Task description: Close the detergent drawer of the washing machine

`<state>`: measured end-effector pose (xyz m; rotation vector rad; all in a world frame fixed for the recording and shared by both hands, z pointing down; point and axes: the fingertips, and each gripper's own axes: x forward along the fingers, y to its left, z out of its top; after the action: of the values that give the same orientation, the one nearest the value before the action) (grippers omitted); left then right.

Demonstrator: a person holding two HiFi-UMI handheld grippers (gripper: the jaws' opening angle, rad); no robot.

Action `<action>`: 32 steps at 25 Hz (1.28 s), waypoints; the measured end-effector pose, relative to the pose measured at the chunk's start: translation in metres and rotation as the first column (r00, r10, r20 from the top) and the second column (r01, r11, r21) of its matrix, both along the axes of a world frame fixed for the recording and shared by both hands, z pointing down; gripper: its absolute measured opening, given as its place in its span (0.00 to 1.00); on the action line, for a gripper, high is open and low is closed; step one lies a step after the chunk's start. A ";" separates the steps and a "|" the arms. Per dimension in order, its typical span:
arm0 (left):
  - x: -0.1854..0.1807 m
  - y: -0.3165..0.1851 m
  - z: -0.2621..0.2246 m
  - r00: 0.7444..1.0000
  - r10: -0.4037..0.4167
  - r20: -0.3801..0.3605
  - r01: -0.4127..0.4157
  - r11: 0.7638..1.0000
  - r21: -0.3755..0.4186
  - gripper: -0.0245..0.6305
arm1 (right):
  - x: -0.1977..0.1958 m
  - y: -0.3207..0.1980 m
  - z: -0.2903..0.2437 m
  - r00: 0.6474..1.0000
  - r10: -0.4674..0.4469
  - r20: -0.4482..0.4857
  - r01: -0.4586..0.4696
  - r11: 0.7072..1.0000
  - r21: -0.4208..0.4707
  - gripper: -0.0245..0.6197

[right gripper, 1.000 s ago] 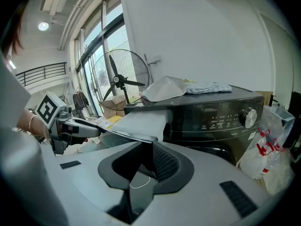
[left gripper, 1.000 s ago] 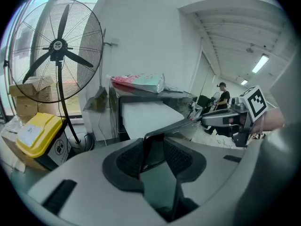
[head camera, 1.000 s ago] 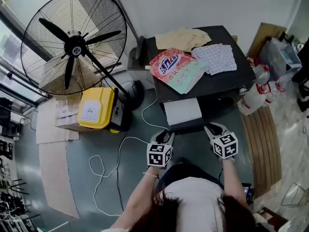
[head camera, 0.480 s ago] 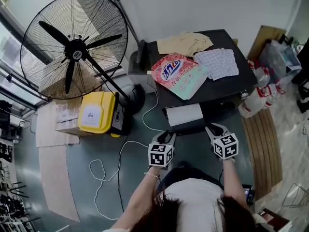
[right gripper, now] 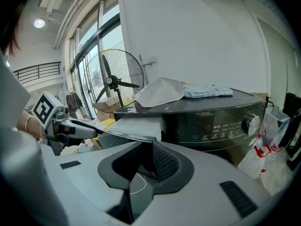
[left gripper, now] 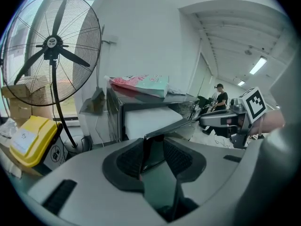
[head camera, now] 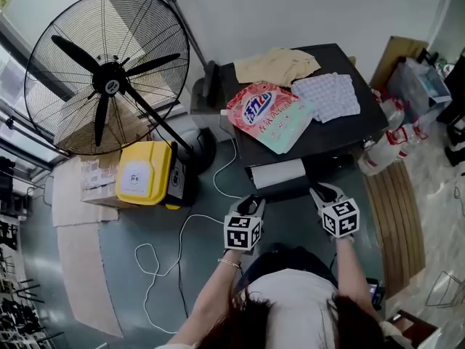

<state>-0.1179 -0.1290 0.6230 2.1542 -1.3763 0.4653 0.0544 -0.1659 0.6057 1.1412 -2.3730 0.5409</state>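
The dark washing machine [head camera: 341,126] has its detergent drawer [head camera: 276,173] pulled out toward me, white inside, with a dark front panel [head camera: 287,190]. My left gripper [head camera: 249,202] is at the panel's left end. My right gripper [head camera: 323,193] is at its right end. In the left gripper view the panel's corner sits between the pads of the left gripper [left gripper: 153,154], which is shut on it. In the right gripper view the panel's thin edge runs into the jaws of the right gripper [right gripper: 146,161], also shut on it. The control dial [right gripper: 250,124] is to the right.
A detergent bag [head camera: 269,111] and two cloths [head camera: 276,65] lie on the machine's top. A big standing fan [head camera: 109,71] and a yellow box [head camera: 144,171] are to the left. A white cable [head camera: 182,231] loops on the floor. Bottles [head camera: 385,147] stand to the right.
Both grippers have moved toward the machine with the panel. The white part of the drawer that shows has become shorter.
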 end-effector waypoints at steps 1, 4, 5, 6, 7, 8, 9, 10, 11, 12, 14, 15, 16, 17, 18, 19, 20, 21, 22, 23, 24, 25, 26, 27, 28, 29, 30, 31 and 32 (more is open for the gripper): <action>0.000 -0.001 0.000 1.000 0.000 -0.001 0.000 1.000 0.002 0.26 | 0.000 0.000 0.000 1.000 0.000 0.000 0.000 1.000 0.000 0.18; 0.000 -0.003 0.000 1.000 -0.004 -0.001 0.004 1.000 0.002 0.26 | -0.001 -0.003 0.000 1.000 0.002 0.002 -0.002 1.000 0.000 0.18; -0.001 -0.004 0.001 1.000 -0.007 -0.001 0.007 1.000 0.001 0.26 | -0.001 -0.004 0.001 1.000 0.001 0.002 -0.001 1.000 0.000 0.18; -0.001 -0.005 0.001 1.000 -0.010 0.000 0.010 1.000 0.001 0.26 | -0.001 -0.005 0.001 1.000 -0.001 0.002 0.001 1.000 -0.001 0.18; -0.001 -0.006 0.001 1.000 -0.012 0.000 0.012 1.000 0.000 0.26 | -0.002 -0.006 0.001 1.000 -0.005 0.002 0.005 1.000 -0.002 0.18; -0.002 -0.007 0.001 1.000 -0.014 0.001 0.014 1.000 -0.001 0.26 | -0.002 -0.007 0.001 1.000 -0.011 0.002 0.011 1.000 -0.002 0.18; -0.002 -0.008 0.000 1.000 -0.016 0.002 0.016 1.000 -0.001 0.26 | -0.002 -0.008 0.001 1.000 -0.015 0.003 0.015 1.000 -0.003 0.18; -0.003 -0.009 0.000 1.000 -0.019 0.003 0.019 1.000 -0.002 0.26 | -0.003 -0.008 0.001 1.000 -0.018 0.005 0.018 1.000 -0.005 0.18; -0.003 -0.009 0.001 1.000 -0.023 0.003 0.023 1.000 -0.004 0.26 | -0.003 -0.009 0.001 1.000 -0.019 0.007 0.019 1.000 -0.006 0.18; -0.003 -0.010 0.001 1.000 -0.027 0.003 0.027 1.000 -0.006 0.26 | -0.003 -0.010 0.001 1.000 -0.019 0.009 0.019 1.000 -0.008 0.18; -0.004 -0.012 0.000 0.999 -0.033 0.005 0.033 0.999 -0.008 0.26 | -0.004 -0.012 0.001 1.000 -0.021 0.012 0.021 1.000 -0.010 0.18; -0.004 -0.014 0.000 0.999 -0.035 0.006 0.035 0.999 -0.008 0.26 | -0.005 -0.014 0.001 1.000 -0.022 0.015 0.022 1.000 -0.010 0.18; -0.005 -0.016 -0.001 0.999 -0.037 0.009 0.037 0.999 -0.009 0.26 | -0.005 -0.016 0.000 1.000 -0.024 0.017 0.024 1.000 -0.009 0.18; -0.005 -0.017 -0.001 0.999 -0.039 0.010 0.039 0.999 -0.009 0.26 | -0.005 -0.017 0.000 0.999 -0.026 0.019 0.026 1.000 -0.009 0.18; -0.006 -0.018 -0.001 0.999 -0.042 0.011 0.042 0.999 -0.010 0.26 | -0.006 -0.018 0.000 0.999 -0.029 0.021 0.029 1.000 -0.010 0.18; -0.006 -0.019 0.000 0.999 -0.045 0.012 0.045 0.999 -0.012 0.26 | -0.006 -0.019 0.000 0.999 -0.031 0.022 0.032 0.999 -0.011 0.18; -0.006 -0.019 0.000 0.999 -0.047 0.012 0.047 0.999 -0.013 0.26 | -0.006 -0.019 0.001 0.999 -0.033 0.025 0.033 0.999 -0.012 0.18; -0.006 -0.020 0.000 0.999 -0.049 0.012 0.049 0.999 -0.013 0.26 | -0.006 -0.020 0.001 0.999 -0.033 0.027 0.034 0.999 -0.012 0.18; -0.006 -0.020 0.000 0.999 -0.051 0.012 0.051 0.999 -0.013 0.26 | -0.006 -0.021 0.000 0.999 -0.034 0.029 0.034 0.999 -0.012 0.18; -0.006 -0.021 -0.001 0.999 -0.053 0.012 0.053 0.998 -0.013 0.26 | -0.006 -0.021 0.000 0.999 -0.033 0.031 0.034 0.999 -0.012 0.18; -0.007 -0.022 -0.001 0.998 -0.056 0.011 0.056 0.998 -0.012 0.26 | -0.007 -0.022 0.000 0.999 -0.034 0.032 0.034 0.999 -0.011 0.18; -0.007 -0.023 -0.001 0.998 -0.060 0.010 0.060 0.998 -0.011 0.26 | -0.007 -0.023 -0.001 0.999 -0.035 0.032 0.035 0.999 -0.009 0.18; -0.007 -0.025 -0.001 0.998 -0.064 0.010 0.064 0.998 -0.011 0.26 | -0.008 -0.025 -0.001 0.999 -0.036 0.031 0.036 0.999 -0.009 0.18; -0.008 -0.026 -0.001 0.998 -0.068 0.011 0.068 0.998 -0.012 0.26 | -0.008 -0.026 -0.001 0.999 -0.037 0.031 0.037 0.999 -0.009 0.18; -0.009 -0.027 -0.001 0.997 -0.073 0.012 0.073 0.997 -0.013 0.26 | -0.009 -0.027 -0.001 0.999 -0.039 0.032 0.039 0.999 -0.009 0.18; -0.010 -0.028 -0.001 0.997 -0.078 0.014 0.078 0.997 -0.015 0.26 | -0.010 -0.028 -0.001 0.999 -0.041 0.034 0.041 0.999 -0.010 0.18; -0.010 -0.028 -0.001 0.996 -0.083 0.015 0.083 0.996 -0.017 0.26 | -0.010 -0.029 -0.001 0.998 -0.043 0.036 0.044 0.999 -0.010 0.18; -0.011 -0.029 -0.001 0.996 -0.088 0.016 0.088 0.996 -0.019 0.26 | -0.011 -0.030 -0.001 0.998 -0.046 0.038 0.047 0.999 -0.011 0.18; -0.011 -0.029 -0.001 0.996 -0.092 0.016 0.092 0.996 -0.019 0.26 | -0.011 -0.031 -0.001 0.998 -0.049 0.040 0.050 0.999 -0.011 0.18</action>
<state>-0.1292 -0.1585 0.6217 2.0654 -1.4661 0.4591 0.0435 -0.1964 0.6049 1.0733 -2.4216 0.5644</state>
